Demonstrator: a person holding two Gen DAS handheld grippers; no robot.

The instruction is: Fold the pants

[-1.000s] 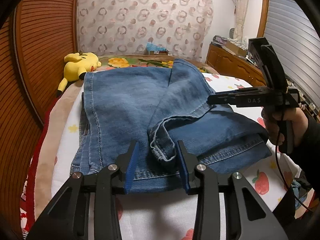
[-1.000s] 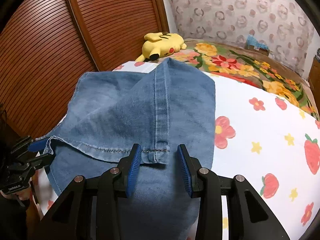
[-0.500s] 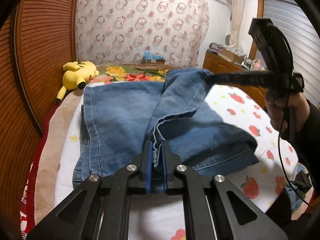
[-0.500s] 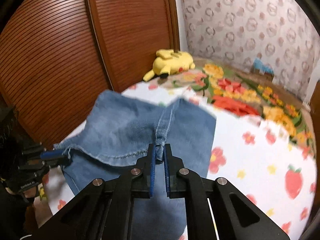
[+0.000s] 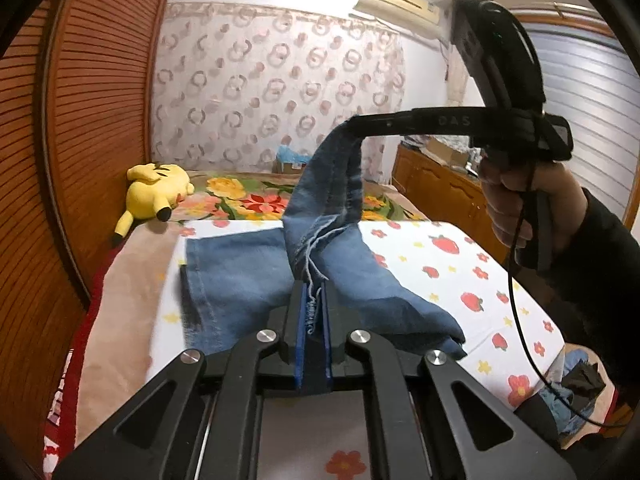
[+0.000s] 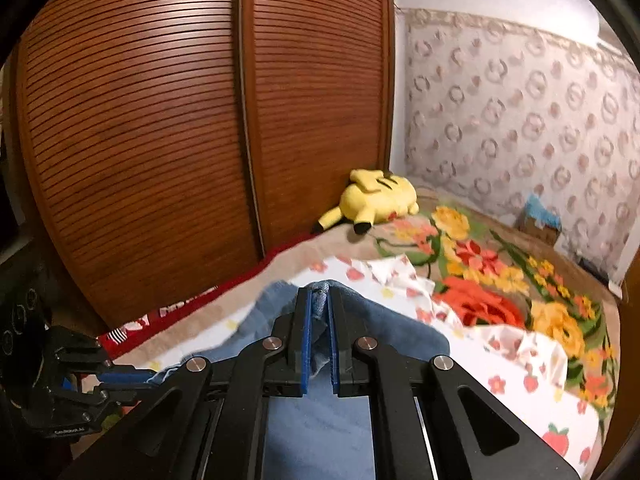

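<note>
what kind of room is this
Most likely a home bedroom: a bed with a strawberry-print sheet, a yellow plush toy lying near the wooden wardrobe doors, and a wall air conditioner.

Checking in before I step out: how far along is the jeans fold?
Done: jeans already doubled on the bed. In hand: left gripper and right gripper each shut on the hem end, raised. Left: carry it over and lay flat.

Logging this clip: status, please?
Left claw and right claw both shut on jeans. Hem end lifted off bed. Plush toy clear at far end.
</note>
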